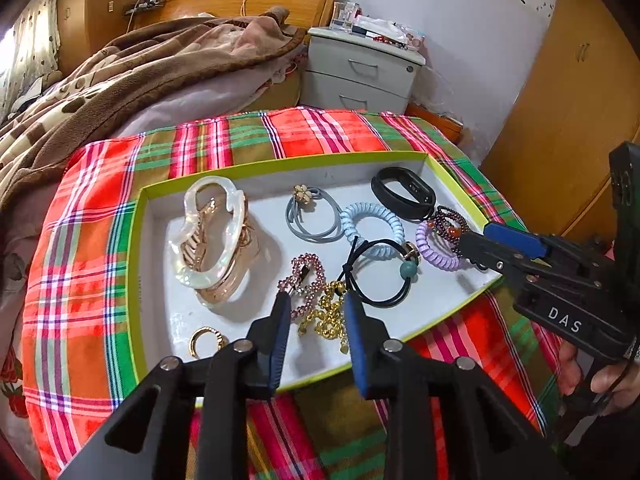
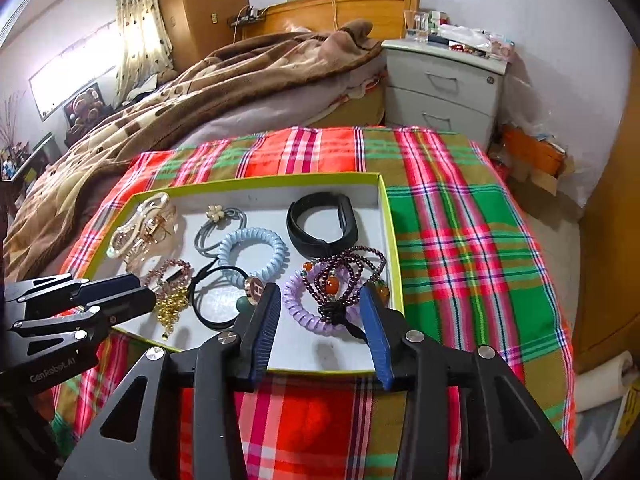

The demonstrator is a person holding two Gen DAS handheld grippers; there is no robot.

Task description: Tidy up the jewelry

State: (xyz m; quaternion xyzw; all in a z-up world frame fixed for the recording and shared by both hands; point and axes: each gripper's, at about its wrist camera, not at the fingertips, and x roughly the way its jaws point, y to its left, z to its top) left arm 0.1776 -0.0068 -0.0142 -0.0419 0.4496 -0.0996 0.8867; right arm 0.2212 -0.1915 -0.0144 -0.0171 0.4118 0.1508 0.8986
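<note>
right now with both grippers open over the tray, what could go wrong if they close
1. The left gripper sits over the pink clip and gold chain, which touch; closing may lift both.
2. The right gripper brackets the bead bracelet lying on the purple coil; its cord could drag the coil along.
3. The black tie loops over the blue coil, so pulling either may shift the other.

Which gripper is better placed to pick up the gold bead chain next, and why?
Left. The left gripper is open with the gold bead chain lying right between its fingertips. The right gripper is open over the purple coil tie and dark bead bracelet, across the tray.
</note>
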